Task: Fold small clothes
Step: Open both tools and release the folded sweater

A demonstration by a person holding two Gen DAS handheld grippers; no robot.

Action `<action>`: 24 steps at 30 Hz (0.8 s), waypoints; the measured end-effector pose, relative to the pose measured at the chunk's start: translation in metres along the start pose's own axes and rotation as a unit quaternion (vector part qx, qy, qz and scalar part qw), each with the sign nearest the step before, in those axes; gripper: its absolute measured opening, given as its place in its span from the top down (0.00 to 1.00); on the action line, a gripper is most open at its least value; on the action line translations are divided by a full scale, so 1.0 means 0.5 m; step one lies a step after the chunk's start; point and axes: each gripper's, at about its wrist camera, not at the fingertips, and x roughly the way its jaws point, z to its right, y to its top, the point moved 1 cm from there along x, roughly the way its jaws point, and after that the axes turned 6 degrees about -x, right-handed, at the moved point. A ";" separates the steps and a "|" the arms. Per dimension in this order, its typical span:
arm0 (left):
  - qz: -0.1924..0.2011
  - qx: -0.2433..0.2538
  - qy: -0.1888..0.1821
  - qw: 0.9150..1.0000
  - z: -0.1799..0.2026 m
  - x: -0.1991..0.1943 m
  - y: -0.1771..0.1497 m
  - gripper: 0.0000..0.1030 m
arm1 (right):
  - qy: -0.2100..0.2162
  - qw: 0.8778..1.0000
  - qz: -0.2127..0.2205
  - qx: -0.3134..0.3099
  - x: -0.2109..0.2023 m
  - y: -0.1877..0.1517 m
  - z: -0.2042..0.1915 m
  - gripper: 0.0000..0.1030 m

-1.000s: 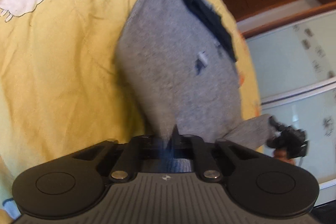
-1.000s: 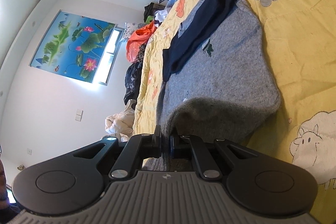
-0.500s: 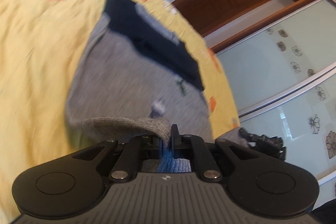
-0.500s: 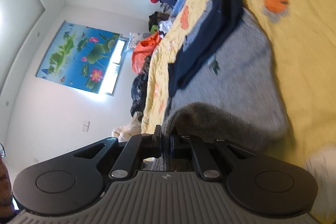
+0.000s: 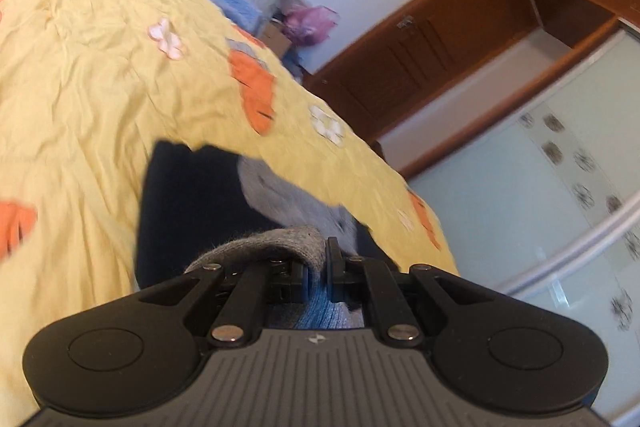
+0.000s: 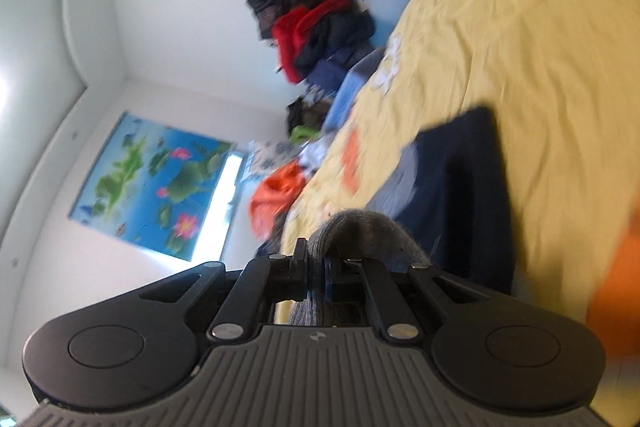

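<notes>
A fuzzy grey knitted garment (image 5: 280,241) with a dark navy band is pinched by the left gripper (image 5: 318,261) and the right gripper (image 6: 316,267), fingers nearly closed, above the wrinkled yellow bedsheet (image 5: 100,87).

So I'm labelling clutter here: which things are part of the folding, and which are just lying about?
In the job:
- grey knit garment, dark trim
- left gripper
- right gripper
- yellow bedsheet

Lying about:
- clothes pile
- orange bundle
- purple bag

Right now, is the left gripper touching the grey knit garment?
Touching. The left wrist view shows the left gripper shut on a fold of the grey knit garment, the fabric pinched between its fingers.
</notes>
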 end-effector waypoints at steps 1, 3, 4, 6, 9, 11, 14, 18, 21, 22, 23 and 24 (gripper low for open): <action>-0.001 -0.007 0.003 1.000 -0.011 0.021 0.020 0.93 | -0.010 1.000 0.005 0.003 0.017 0.018 0.015 0.85; 0.004 -0.029 0.012 0.999 -0.036 0.059 0.058 0.93 | -0.028 0.999 0.013 0.014 0.049 0.050 0.047 0.85; 0.008 -0.038 0.012 0.999 -0.047 0.073 0.074 0.93 | -0.034 0.999 0.016 0.021 0.063 0.064 0.063 0.85; 0.014 -0.044 0.026 0.999 -0.065 0.102 0.102 0.93 | -0.051 0.998 0.023 0.035 0.090 0.086 0.092 0.85; 0.019 -0.106 0.052 0.993 -0.112 0.135 0.140 0.79 | -0.060 0.995 0.036 0.073 0.118 0.109 0.132 0.64; 0.012 -0.169 0.043 0.985 -0.145 0.138 0.151 0.40 | -0.071 0.994 0.049 0.066 0.118 0.114 0.132 0.31; 0.072 -0.164 0.020 0.984 -0.143 0.081 0.138 0.21 | -0.067 0.997 0.035 0.031 0.110 0.099 0.100 0.31; 0.087 -0.092 0.099 0.987 -0.114 0.003 0.067 0.21 | -0.105 0.993 0.003 -0.057 0.052 0.031 0.032 0.31; 0.073 -0.081 0.111 0.988 -0.114 -0.042 -0.031 0.21 | -0.126 0.988 -0.014 -0.091 -0.008 -0.044 0.005 0.31; 0.066 -0.078 0.112 0.988 -0.113 -0.053 -0.066 0.21 | -0.135 0.986 -0.017 -0.096 -0.032 -0.068 0.001 0.31; 0.063 -0.079 0.114 0.988 -0.114 -0.066 -0.100 0.21 | -0.146 0.984 -0.015 -0.101 -0.057 -0.092 -0.003 0.31; 0.062 -0.090 0.113 0.988 -0.119 -0.080 -0.131 0.21 | -0.156 0.982 -0.011 -0.105 -0.078 -0.117 -0.007 0.31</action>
